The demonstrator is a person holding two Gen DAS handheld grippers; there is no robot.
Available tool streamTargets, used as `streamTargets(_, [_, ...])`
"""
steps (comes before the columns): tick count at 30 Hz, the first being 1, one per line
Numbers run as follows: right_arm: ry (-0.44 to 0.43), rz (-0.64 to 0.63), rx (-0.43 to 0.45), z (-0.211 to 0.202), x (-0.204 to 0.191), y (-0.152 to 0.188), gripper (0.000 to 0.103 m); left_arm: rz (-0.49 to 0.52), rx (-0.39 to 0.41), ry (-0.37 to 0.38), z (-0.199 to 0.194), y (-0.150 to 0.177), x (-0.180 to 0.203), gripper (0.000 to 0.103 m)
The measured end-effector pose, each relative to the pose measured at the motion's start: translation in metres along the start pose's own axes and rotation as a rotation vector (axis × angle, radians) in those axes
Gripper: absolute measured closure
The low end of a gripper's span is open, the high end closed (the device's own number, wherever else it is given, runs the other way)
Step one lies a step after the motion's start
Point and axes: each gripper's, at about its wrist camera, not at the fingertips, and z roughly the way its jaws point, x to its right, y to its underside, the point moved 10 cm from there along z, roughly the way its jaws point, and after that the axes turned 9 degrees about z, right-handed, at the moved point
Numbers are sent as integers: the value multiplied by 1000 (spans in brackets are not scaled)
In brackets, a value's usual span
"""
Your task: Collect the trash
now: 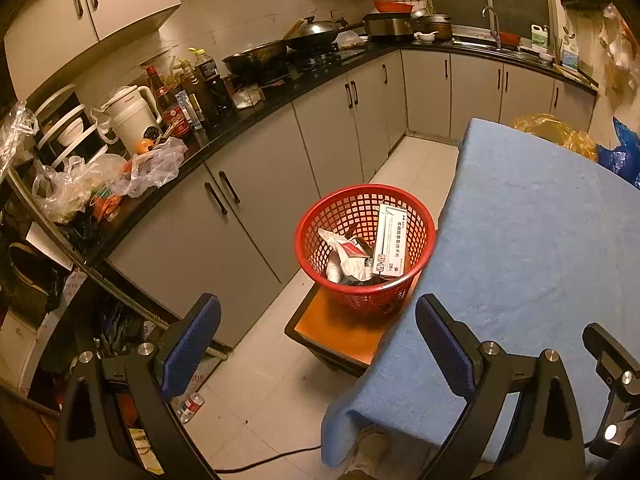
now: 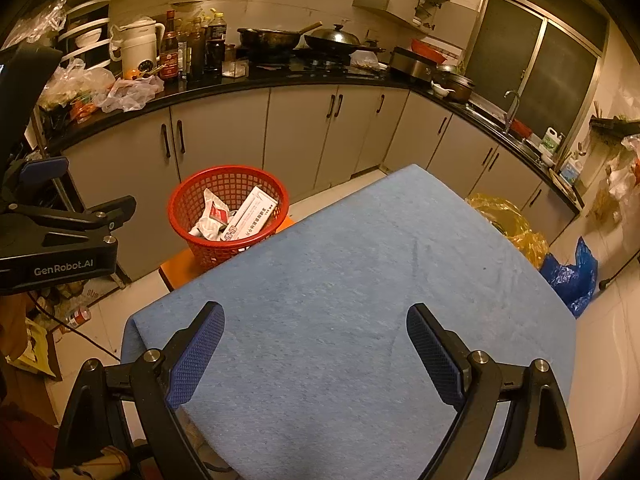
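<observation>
At the far left, a black kitchen counter (image 2: 248, 80) carries crumpled clear plastic bags (image 2: 128, 92), a white electric kettle (image 2: 138, 46) and a row of dark sauce bottles (image 2: 192, 48); their labels are too small to read. The left gripper (image 1: 318, 342) hangs over the floor edge beside the table, its blue-padded fingers (image 1: 192, 344) spread wide with nothing between them. In the right wrist view only its black side shows at the left border, so its pads are mostly cut off there.

The red plastic mesh wastebasket (image 1: 424, 232) stands on a low orange stool (image 1: 340, 332), touching the table's edge. Inside lie a long white cardboard box (image 1: 390, 240) leaning upright against the wall, and a crumpled white-and-red wrapper (image 1: 348, 252); darker scraps underneath cannot be made out.

A light blue cloth covering the table (image 2: 360, 280) fills the middle, and the stool is partly hidden behind it. The right gripper (image 2: 316, 354) hovers above this cloth, fingers (image 2: 434, 354) held wide apart and empty.

At the right, a yellow crinkled plastic bag (image 2: 504, 216) and a blue plastic bag (image 2: 572, 276) sit past the table's far edge, partly hidden.
</observation>
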Motion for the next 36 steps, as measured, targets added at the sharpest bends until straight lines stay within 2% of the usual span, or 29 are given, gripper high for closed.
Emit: streamTargets(36, [-12, -23, -14, 1, -13, 5, 8, -6, -17, -9, 1, 13, -8, 6])
